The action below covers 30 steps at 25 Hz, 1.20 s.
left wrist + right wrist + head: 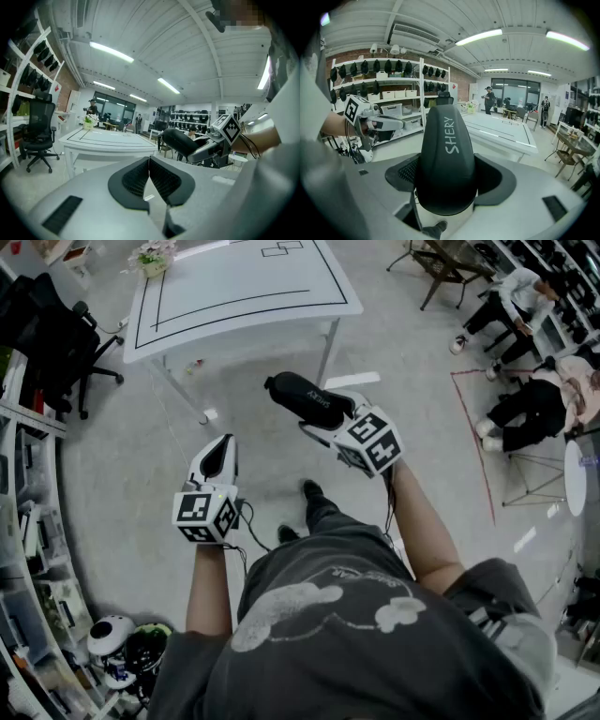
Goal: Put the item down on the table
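Short of table [234,292], over floor, I hold right gripper [323,426] pinching black case [446,159] marked SHERY, jaws spread wide round its body. Case in air, tip toward table, well apart from top. Left gripper [149,165] further back from table, beside right one, jaws pressed together, nothing between. Table top white with black lines; flower pot [155,259] at far corner. Chair [56,343] left of table.
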Motion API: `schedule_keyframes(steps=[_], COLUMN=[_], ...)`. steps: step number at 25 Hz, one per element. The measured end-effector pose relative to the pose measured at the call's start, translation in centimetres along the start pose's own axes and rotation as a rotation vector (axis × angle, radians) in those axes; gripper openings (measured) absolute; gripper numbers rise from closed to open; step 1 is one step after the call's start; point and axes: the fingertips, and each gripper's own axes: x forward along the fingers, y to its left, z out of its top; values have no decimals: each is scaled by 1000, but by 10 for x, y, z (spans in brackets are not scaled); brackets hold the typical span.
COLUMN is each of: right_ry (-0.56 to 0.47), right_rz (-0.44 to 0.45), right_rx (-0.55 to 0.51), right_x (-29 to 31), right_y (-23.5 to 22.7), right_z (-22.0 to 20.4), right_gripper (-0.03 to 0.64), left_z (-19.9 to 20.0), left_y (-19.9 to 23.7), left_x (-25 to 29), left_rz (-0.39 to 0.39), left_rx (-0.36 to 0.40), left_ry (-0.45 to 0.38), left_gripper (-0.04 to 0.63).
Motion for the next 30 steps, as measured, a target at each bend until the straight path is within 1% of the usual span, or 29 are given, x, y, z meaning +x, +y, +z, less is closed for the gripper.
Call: schedule_keyframes(steps=[12, 17, 25, 30], right_ry=[-13, -51, -51, -45], right_rz=[-3, -3, -33, -9], right_rx=[-4, 37, 94, 95], right_x=[-16, -26, -27, -3], right_y=[31, 37, 9, -13], right_z=[-7, -12, -21, -19], right_gripper=[330, 331, 331, 331], left_z=[-6, -11, -8, -1], left_y=[-14, -17, -17, -3], left_x=[-39, -47, -32, -11], left_rz=[-1, -1, 7, 34], left_rx=[17, 23, 33, 40], left_ry=[-11, -8, 9, 12], left_gripper=[3, 3, 3, 3])
